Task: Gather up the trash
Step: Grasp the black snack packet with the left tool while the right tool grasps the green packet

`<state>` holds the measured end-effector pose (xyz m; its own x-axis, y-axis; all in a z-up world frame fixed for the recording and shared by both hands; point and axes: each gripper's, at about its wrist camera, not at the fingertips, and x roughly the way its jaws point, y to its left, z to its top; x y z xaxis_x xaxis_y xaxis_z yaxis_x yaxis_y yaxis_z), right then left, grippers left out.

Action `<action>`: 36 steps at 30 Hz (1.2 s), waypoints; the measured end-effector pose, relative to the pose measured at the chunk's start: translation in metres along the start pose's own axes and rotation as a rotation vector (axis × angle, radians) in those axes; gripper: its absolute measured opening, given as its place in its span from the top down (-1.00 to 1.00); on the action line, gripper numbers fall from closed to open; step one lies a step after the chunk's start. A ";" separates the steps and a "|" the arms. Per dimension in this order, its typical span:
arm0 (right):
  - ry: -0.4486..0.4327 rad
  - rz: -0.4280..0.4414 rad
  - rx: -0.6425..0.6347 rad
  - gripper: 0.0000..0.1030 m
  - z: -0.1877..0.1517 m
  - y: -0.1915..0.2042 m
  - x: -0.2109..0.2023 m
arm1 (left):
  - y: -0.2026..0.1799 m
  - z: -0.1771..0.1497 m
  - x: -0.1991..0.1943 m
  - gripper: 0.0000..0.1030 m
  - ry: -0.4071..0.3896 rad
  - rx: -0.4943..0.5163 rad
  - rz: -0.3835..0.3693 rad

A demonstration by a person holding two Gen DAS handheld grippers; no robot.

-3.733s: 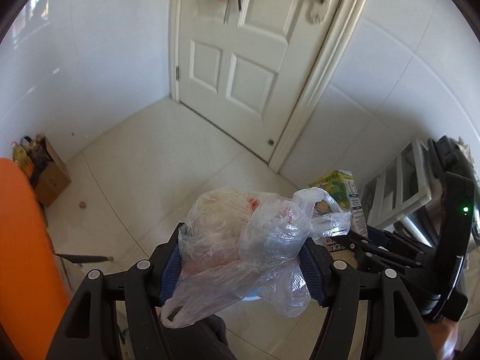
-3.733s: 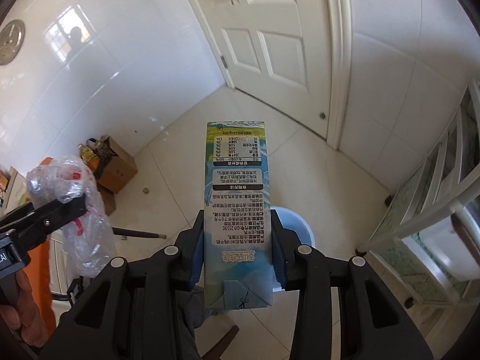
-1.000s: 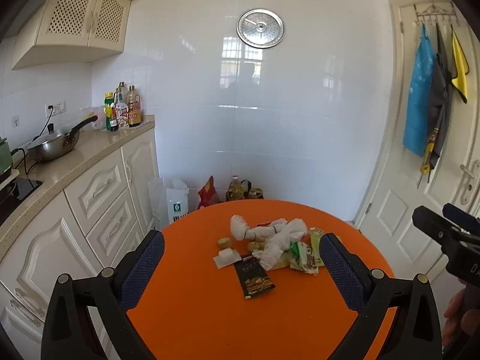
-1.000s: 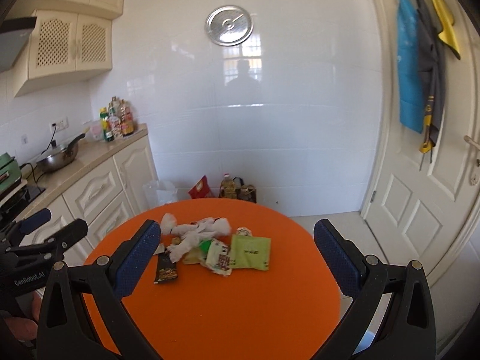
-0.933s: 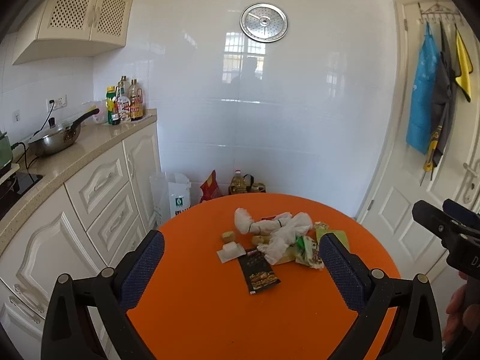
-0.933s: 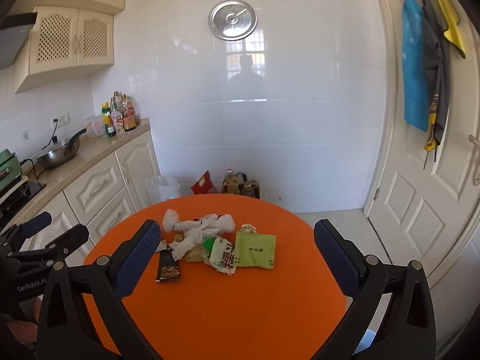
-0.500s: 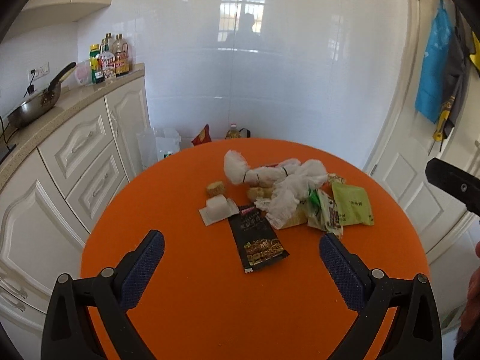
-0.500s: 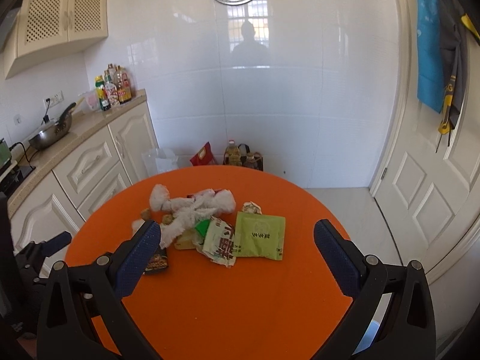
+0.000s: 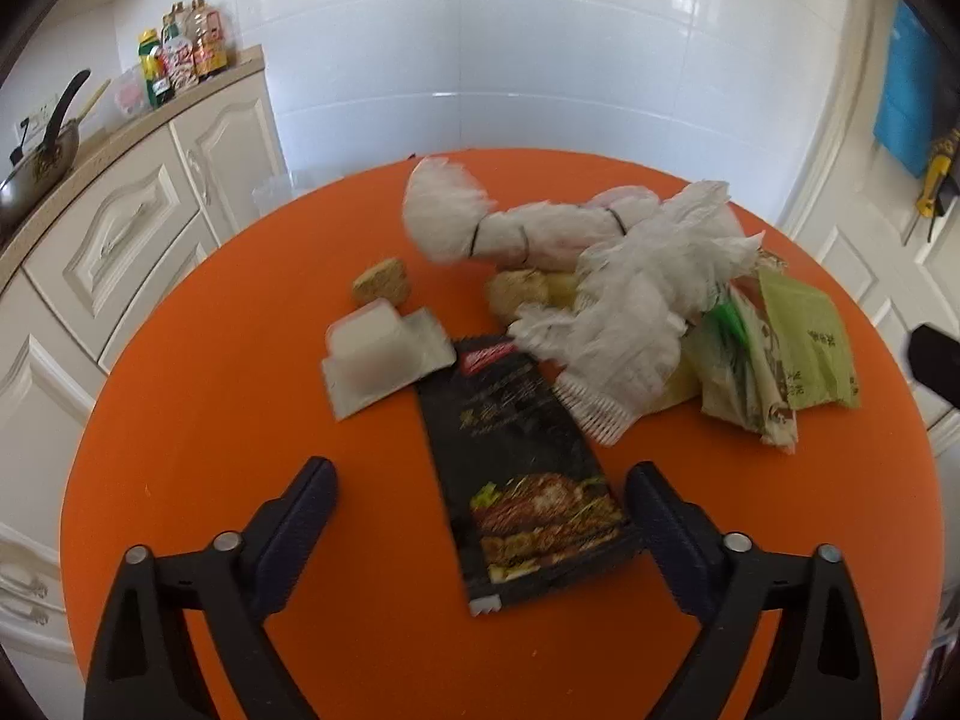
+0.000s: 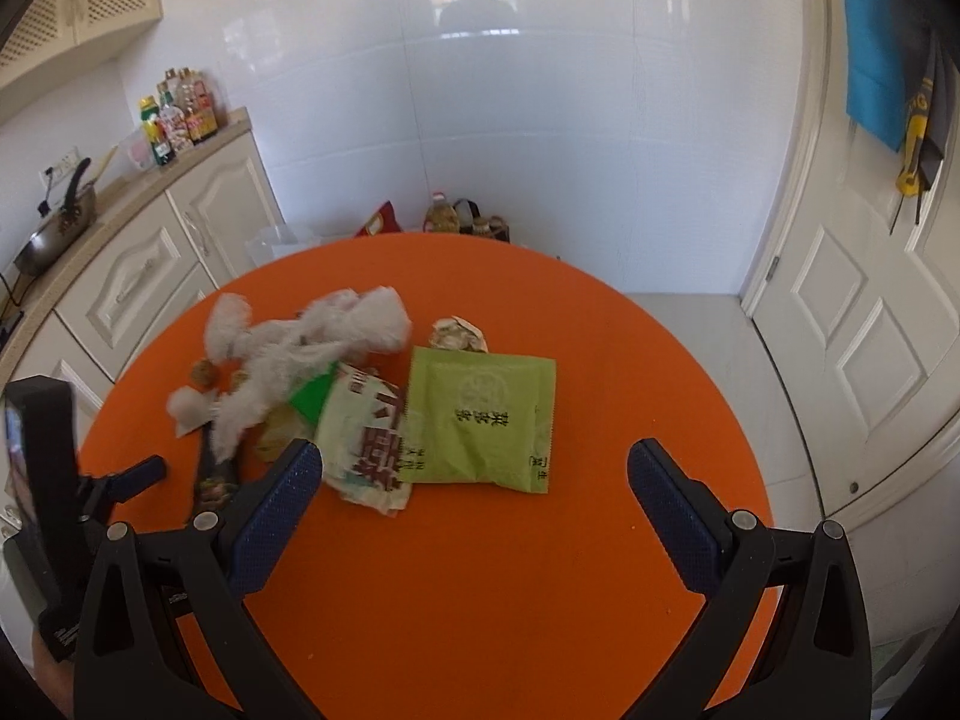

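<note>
We hold our left gripper (image 9: 480, 501) over the round orange table (image 9: 240, 420), and its jaws are closing with the near end of a black snack packet (image 9: 522, 468) lying between them; the pads do not touch it. The packet lies flat on the table. Just beyond it sits a small white tub (image 9: 375, 354) on a square of paper, with a brown crumbly lump (image 9: 381, 282) behind that. A heap of crumpled white plastic (image 9: 624, 288) covers the middle of the pile, its far part tied off with dark bands.

Our right gripper (image 10: 474, 492) hangs wide open above bare tabletop, gripping nothing. Ahead of it lies a green sachet (image 10: 480, 417), flat, and touching its left edge a crumpled white and red wrapper (image 10: 366, 438). A small crumpled scrap (image 10: 459, 335) rests just behind the sachet. On the counter at the left stand bottles (image 10: 177, 114) and a pan (image 10: 57, 222).
</note>
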<state>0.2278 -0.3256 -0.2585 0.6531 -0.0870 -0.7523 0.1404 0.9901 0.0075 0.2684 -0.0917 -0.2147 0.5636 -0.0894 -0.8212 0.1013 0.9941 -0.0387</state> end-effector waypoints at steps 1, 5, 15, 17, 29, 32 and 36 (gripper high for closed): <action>0.016 -0.007 0.005 -1.00 0.002 -0.003 0.009 | -0.001 0.005 0.005 -0.65 -0.006 0.002 -0.003; 0.068 -0.007 0.017 -0.99 0.005 -0.009 0.045 | -0.007 0.011 0.012 -0.39 -0.029 -0.001 0.003; 0.107 0.102 0.014 0.15 0.009 -0.009 0.074 | -0.001 0.053 0.043 0.40 -0.050 -0.057 -0.069; 0.117 0.092 -0.009 0.58 0.006 -0.007 0.072 | 0.000 0.061 0.047 0.47 -0.056 -0.069 -0.091; 0.115 0.163 0.056 0.75 -0.022 -0.026 0.047 | -0.006 0.080 0.068 0.98 -0.056 -0.082 -0.164; 0.102 0.168 0.056 0.76 -0.024 -0.026 0.037 | 0.001 0.087 0.072 0.99 -0.056 -0.091 -0.185; 0.080 0.170 0.054 0.76 -0.026 -0.023 0.022 | -0.001 0.103 0.075 0.99 -0.078 -0.102 -0.193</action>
<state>0.2197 -0.3477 -0.2923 0.6097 0.0924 -0.7872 0.0741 0.9822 0.1727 0.3949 -0.1058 -0.2174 0.6038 -0.2787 -0.7469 0.1320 0.9589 -0.2511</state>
